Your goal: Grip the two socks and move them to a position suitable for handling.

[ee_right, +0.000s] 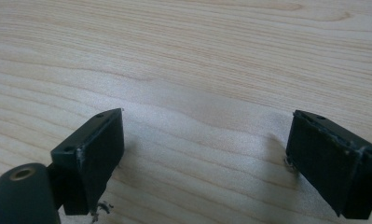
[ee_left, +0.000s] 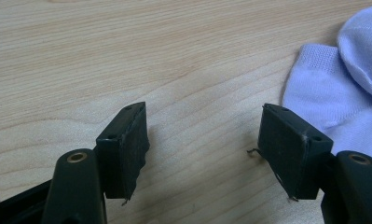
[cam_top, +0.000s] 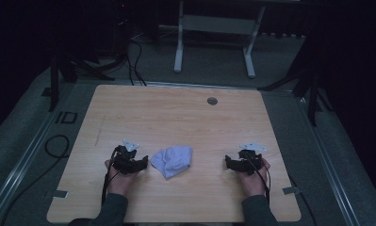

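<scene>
I've got the crumpled pale cloth (cam_top: pixel 172 161) mid-worktop (cam_top: pixel 176 113) between both; left hand-held gripper (cam_top: pixel 139 164) just beside it, right hand-held gripper (cam_top: pixel 229 164) farther off, both jaws apart, empty, flanking for a two-sided pickup.

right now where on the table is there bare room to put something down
The far half of the table is bare wood, from the cloth up to the small round grommet. There is also a free strip between the cloth and the right gripper. It is tightest at the near left, where the left gripper sits close beside the cloth.
</scene>
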`<state>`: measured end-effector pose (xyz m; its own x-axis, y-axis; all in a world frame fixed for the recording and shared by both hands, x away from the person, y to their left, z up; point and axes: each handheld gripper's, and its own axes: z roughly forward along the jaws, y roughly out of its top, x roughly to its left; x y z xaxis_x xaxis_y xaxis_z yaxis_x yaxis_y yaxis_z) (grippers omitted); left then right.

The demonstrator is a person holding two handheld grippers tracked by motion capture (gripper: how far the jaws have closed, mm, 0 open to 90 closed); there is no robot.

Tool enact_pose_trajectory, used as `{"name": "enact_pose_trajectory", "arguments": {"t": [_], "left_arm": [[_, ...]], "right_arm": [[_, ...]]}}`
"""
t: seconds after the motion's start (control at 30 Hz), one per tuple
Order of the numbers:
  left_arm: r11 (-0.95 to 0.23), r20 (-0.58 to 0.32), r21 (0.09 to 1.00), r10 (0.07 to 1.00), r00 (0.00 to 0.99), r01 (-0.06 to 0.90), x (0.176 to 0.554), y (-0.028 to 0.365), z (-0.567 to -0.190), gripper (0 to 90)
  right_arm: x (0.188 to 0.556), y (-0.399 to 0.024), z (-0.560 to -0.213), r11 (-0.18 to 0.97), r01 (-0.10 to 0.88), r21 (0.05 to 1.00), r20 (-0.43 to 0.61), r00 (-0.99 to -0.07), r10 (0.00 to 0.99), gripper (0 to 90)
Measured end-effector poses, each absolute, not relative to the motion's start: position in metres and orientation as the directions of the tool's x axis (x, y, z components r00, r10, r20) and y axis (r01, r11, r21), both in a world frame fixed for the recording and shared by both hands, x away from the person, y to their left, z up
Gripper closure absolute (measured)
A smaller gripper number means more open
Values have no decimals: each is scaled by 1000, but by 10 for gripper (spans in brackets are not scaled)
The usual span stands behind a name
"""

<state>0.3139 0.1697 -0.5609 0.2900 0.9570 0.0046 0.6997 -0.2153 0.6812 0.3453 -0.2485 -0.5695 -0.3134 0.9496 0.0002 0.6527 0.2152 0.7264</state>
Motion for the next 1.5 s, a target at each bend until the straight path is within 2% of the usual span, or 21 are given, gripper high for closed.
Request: {"name": "enact_pose_trajectory", "arguments": {"t": [0.23, 0.27, 0.3, 0.37, 0.6, 0.77, 0.9, 1.2, 1.5], "left_arm": [[-220, 6, 681, 956, 295, 699, 314, 169, -561, 334], [-220, 6, 680, 955, 295, 699, 314, 169, -561, 334], [-220, 6, 680, 955, 295, 699, 314, 169, -561, 334], [-220, 6, 680, 956, 295, 699, 314, 169, -561, 334], [-220, 6, 680, 956, 295, 700, 314, 169, -561, 334], [-219, 6, 680, 956, 293, 700, 314, 169, -561, 334], [-219, 6, 680, 956, 293, 699, 314, 169, -561, 334], [-217, 4, 682, 956, 294, 699, 313, 169, -561, 334], [-219, 4, 682, 955, 295, 698, 313, 169, -561, 334]], "right_arm": [[341, -245, -567, 219, 659, 719, 0, -314, 949, 189], [340, -244, -565, 224, 661, 716, 1, -322, 947, 271], [340, -244, -565, 224, 661, 716, 1, -322, 947, 271], [335, -242, -562, 236, 659, 714, -4, -333, 943, 429], [329, -236, -555, 281, 635, 719, -15, -391, 920, 560], [323, -228, -549, 318, 621, 716, 7, -462, 887, 746], [320, -220, -544, 341, 614, 712, 29, -511, 859, 834], [313, -206, -536, 397, 579, 713, 23, -584, 811, 898], [309, -182, -521, 497, 520, 695, -7, -686, 728, 900]]}}
